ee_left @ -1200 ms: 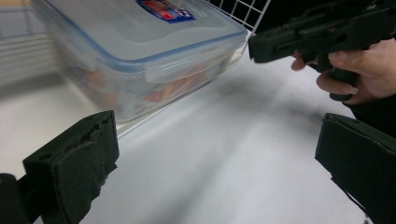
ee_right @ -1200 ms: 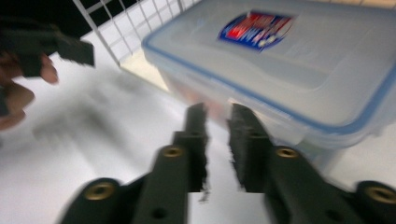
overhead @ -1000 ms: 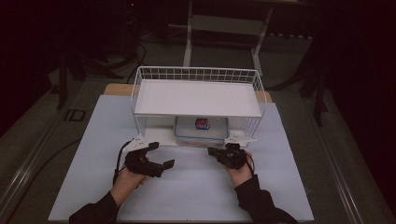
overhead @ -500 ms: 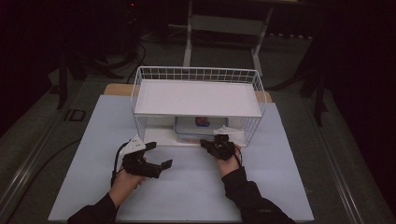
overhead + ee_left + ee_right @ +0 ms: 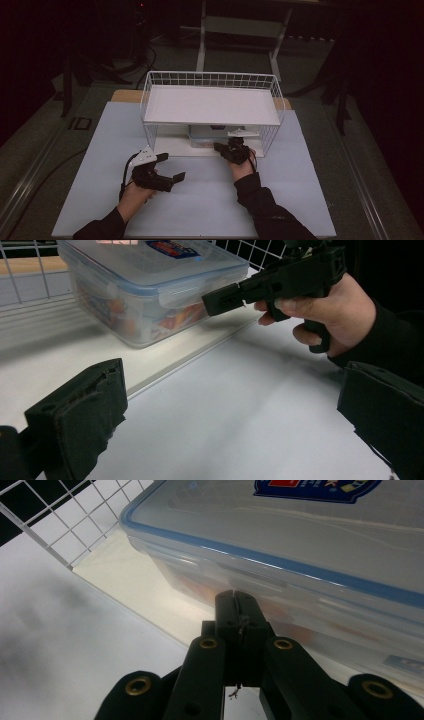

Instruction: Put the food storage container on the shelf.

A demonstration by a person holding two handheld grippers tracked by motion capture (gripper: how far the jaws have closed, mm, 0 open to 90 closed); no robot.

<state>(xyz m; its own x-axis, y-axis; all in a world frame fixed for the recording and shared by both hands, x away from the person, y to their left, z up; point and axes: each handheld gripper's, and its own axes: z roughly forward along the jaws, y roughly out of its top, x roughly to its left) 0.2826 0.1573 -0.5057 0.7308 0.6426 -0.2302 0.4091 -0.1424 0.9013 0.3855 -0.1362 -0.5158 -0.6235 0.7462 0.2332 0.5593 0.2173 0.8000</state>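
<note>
Left gripper view: lidded box (image 5: 150, 285) holds colourful packets

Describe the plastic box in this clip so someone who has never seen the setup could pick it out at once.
Start at the white wire rack standing on the pale mat, with a flat white shelf across its top. Look under that shelf, on the rack's lower level: the box sits there, toward the right, where the right tongs reach it. It is the clear tub with a blue-edged lid, a red and blue label and colourful contents.
</note>
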